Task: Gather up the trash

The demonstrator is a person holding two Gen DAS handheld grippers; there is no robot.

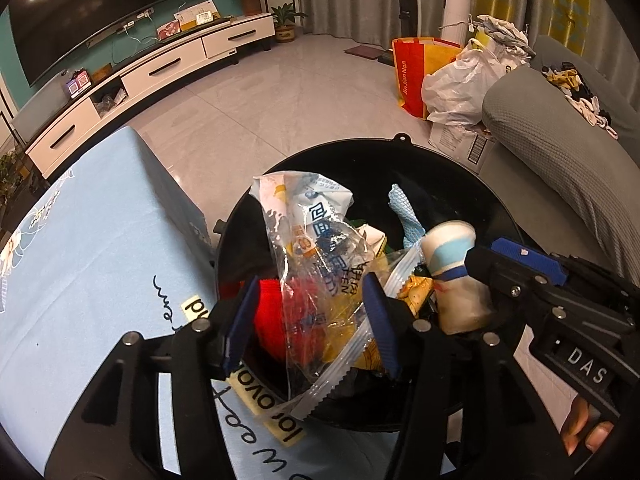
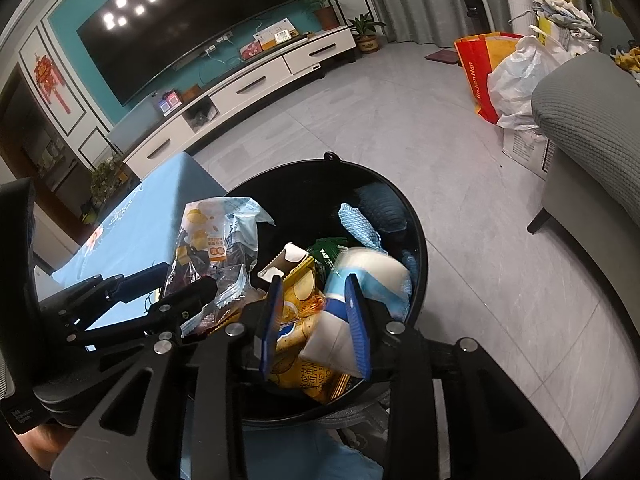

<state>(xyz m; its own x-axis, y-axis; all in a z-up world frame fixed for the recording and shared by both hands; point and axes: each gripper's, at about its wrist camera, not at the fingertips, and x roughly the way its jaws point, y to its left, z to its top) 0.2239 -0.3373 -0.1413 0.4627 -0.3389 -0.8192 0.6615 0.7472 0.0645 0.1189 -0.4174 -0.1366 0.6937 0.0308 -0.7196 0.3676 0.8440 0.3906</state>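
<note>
Beside bin (image 1: 460, 168): table (image 1: 80, 260), sofa (image 1: 560, 140).

Black bin (image 2: 416, 240) mouth crowded with wrappers (image 1: 320, 248) and white cup (image 1: 452, 264); far inner side of bin free; blue-covered table (image 1: 80, 260) tight against bin's left; grey sofa (image 1: 560, 152) near right; floor (image 2: 480, 220) beyond bin open
</note>
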